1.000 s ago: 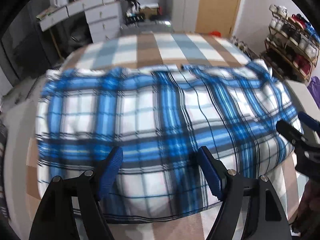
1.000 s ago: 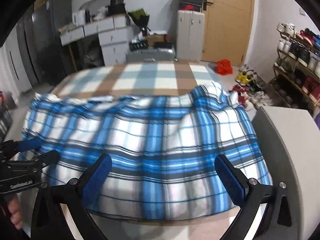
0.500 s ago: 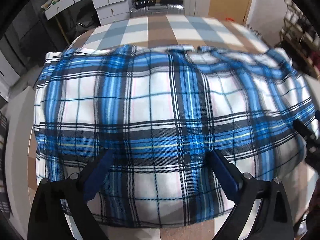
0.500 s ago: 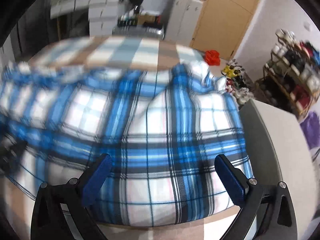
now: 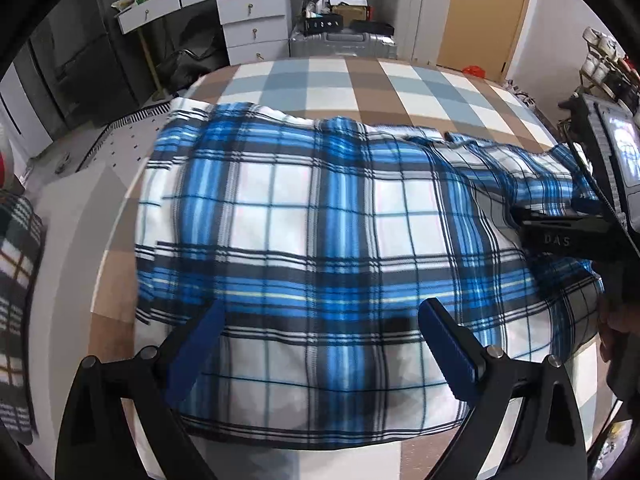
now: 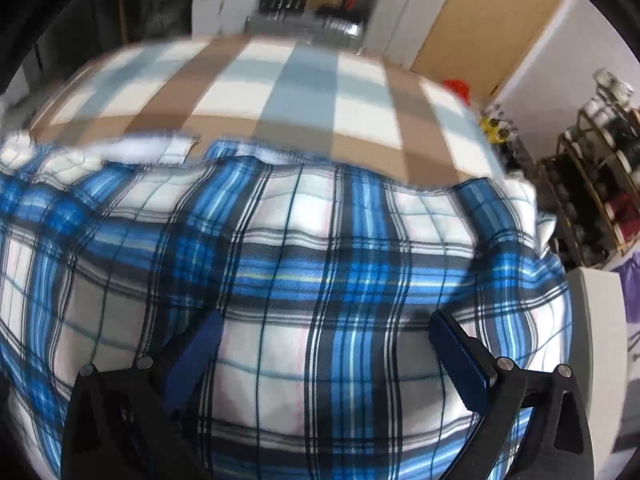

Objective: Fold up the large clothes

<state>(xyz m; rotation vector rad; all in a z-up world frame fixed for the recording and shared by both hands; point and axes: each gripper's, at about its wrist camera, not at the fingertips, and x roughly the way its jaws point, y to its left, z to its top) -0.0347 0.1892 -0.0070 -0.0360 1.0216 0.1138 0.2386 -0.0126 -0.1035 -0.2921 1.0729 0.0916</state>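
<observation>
Lying flat, plaid shirt [image 5: 320, 240] (checked tablecloth [image 5: 360, 84] beneath)

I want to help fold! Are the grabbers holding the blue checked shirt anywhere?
No. Both the left gripper and right gripper are open above the plaid shirt, gripping nothing.

I get even, bright indoor light; my right wrist view smears toward the top, and fisheye bending darkens every corner.

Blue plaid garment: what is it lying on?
The blue plaid garment lies on a brown, blue and white checked cloth, which shows beyond it and at its near edge. What the cloth itself covers cannot be seen.
</observation>
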